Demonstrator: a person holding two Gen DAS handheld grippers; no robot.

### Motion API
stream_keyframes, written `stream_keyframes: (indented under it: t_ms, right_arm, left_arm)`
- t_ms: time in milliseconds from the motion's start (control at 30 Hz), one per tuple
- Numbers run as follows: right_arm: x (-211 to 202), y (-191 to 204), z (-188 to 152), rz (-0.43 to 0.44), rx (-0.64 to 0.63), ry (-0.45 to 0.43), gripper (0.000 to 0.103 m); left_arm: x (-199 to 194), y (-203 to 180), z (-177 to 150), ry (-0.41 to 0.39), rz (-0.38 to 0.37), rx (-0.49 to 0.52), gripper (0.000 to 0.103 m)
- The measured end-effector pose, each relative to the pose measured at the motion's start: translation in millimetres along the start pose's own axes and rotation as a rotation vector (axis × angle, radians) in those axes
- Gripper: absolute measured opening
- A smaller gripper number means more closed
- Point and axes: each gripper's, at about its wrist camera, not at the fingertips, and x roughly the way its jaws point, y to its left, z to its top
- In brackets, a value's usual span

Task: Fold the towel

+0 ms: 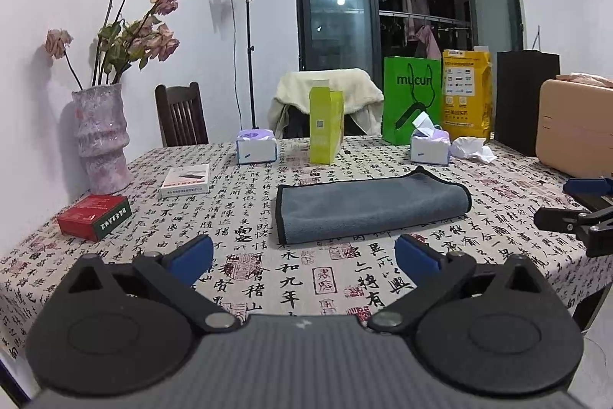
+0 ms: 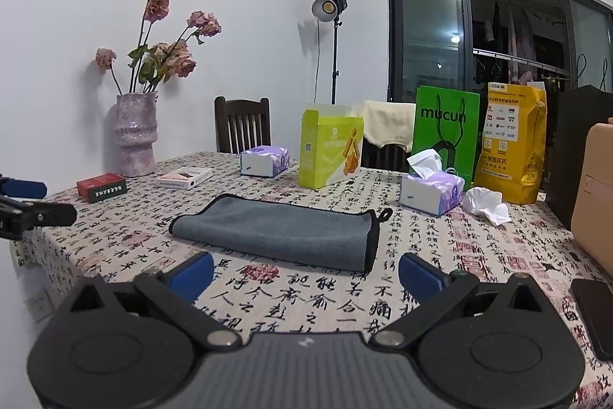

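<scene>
Towel (image 1: 373, 208) position: the grey microfibre towel with black edging lies folded flat on the tabletop (image 1: 306, 278), near the middle of the calligraphy-print cloth, with a small hanging loop at one corner (image 2: 384, 213). Left gripper (image 1: 304, 257): jaws released, blue pads spread wide, held above the tabletop just short of the towel's near edge and touching nothing. Right gripper (image 2: 305, 275): jaws likewise released and empty, on the near side of the towel; its blue-tipped fingers also show at the right border of the left wrist view. Behind the towel stand a lime-green carton (image 1: 325, 127) and two tissue packs (image 1: 256, 145) (image 2: 431, 188), with a crumpled tissue (image 2: 486, 204) beside the second pack. Along the wall side of the tabletop sit a red box (image 1: 94, 217), a white box (image 1: 186, 180) and a pink vase of dried roses (image 1: 101, 137).
</scene>
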Motion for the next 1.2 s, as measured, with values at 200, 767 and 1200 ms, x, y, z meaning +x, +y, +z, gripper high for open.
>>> stream_keyframes:
  t_ms: [200, 767, 1200]
  right_arm:
    - [-7, 8, -4, 0.008, -0.001, 0.0, 0.103]
    - [-46, 16, -9, 0.001, 0.002, -0.018, 0.103]
    - [-73, 29, -7, 0.013, -0.02, -0.025, 0.103]
  left_arm:
    - [-14, -6, -2, -0.027, -0.015, 0.014, 0.103]
    - [-54, -21, -4, -0.095, -0.052, 0.033, 0.103]
    - [-83, -34, -14, -0.107, -0.083, 0.037, 0.103]
